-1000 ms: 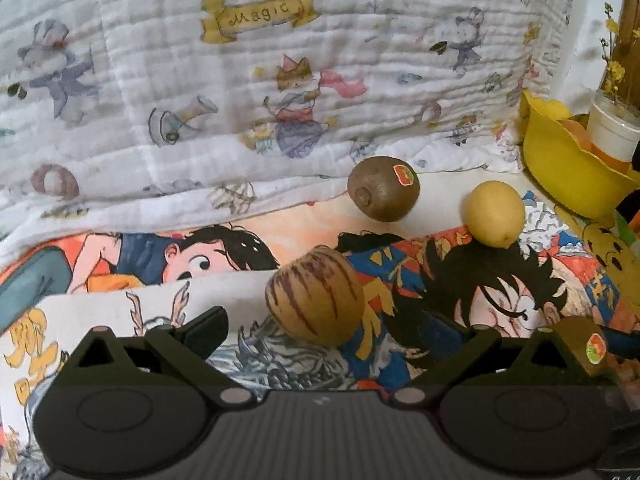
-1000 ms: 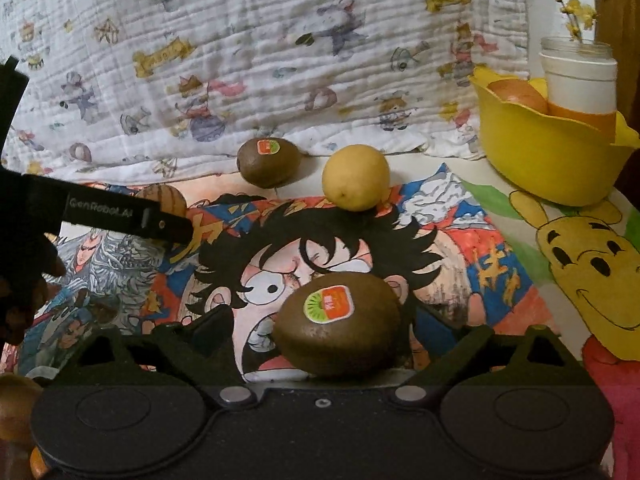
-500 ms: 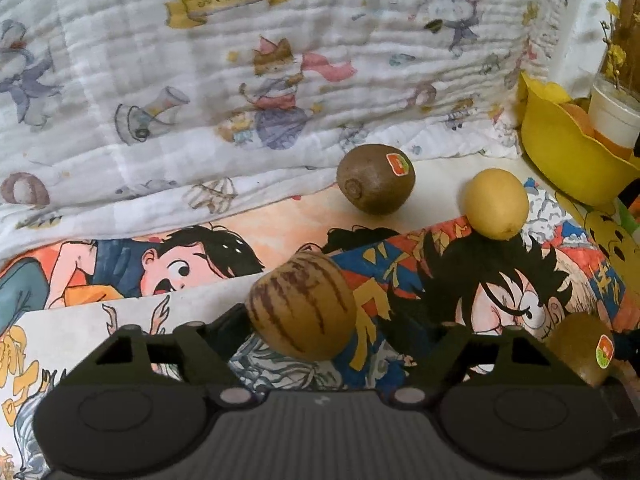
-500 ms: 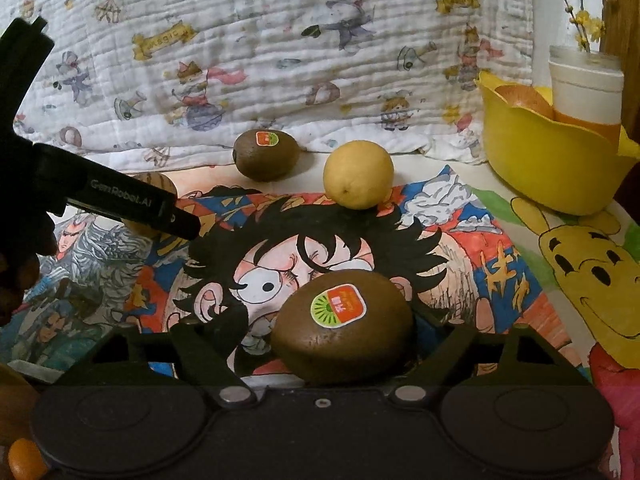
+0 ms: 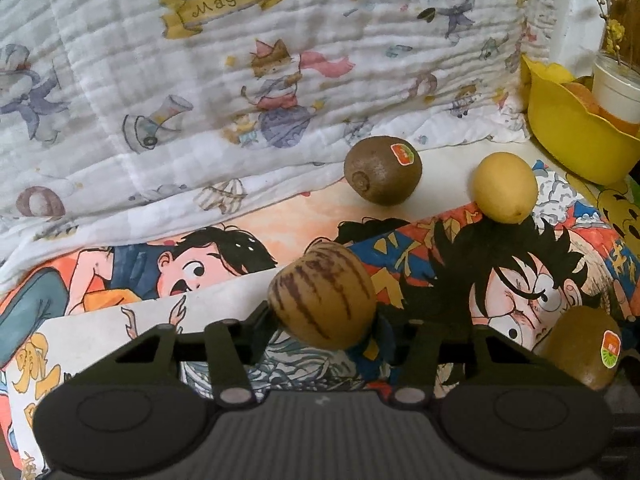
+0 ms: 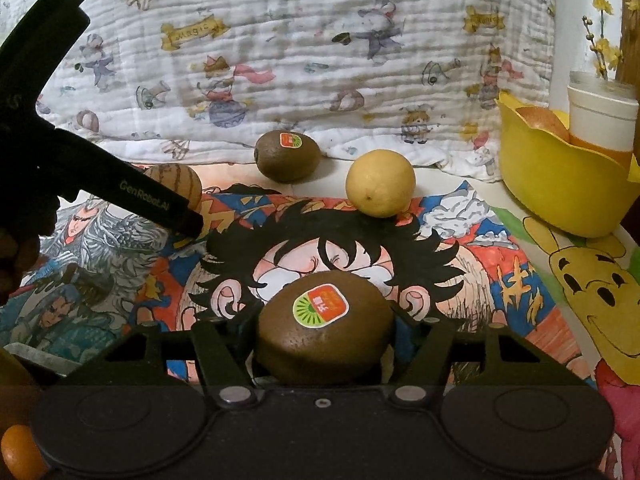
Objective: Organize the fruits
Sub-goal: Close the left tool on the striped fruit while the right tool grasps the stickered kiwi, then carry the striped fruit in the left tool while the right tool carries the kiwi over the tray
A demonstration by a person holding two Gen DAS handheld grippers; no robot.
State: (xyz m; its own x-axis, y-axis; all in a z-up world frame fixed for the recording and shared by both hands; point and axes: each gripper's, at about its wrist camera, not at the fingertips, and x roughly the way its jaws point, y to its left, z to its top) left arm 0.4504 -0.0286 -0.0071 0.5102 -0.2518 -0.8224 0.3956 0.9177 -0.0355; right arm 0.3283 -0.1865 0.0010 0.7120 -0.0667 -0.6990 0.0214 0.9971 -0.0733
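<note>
My left gripper [image 5: 322, 322] is shut on a tan fruit with dark stripes [image 5: 322, 294], held just above the cartoon mat. My right gripper [image 6: 324, 334] is shut on a brown kiwi with a sticker [image 6: 324, 334]; that kiwi also shows at the lower right of the left wrist view [image 5: 584, 346]. A second kiwi [image 5: 383, 170] and a yellow lemon [image 5: 505, 187] lie on the mat farther back; they also show in the right wrist view, kiwi [image 6: 287, 155] and lemon [image 6: 380, 183]. The left gripper with the striped fruit [image 6: 176, 184] shows at the left there.
A yellow bowl [image 6: 560, 188] with an orange fruit and a white cup [image 6: 602, 120] stands at the back right. A quilted cartoon blanket [image 5: 280, 60] rises behind the mat. An orange fruit [image 6: 18, 454] sits at the bottom left corner.
Both grippers' jaws have closed in onto their fruits. The left gripper has shifted slightly left and forward with the striped fruit; the right gripper has lifted a little with the kiwi.
</note>
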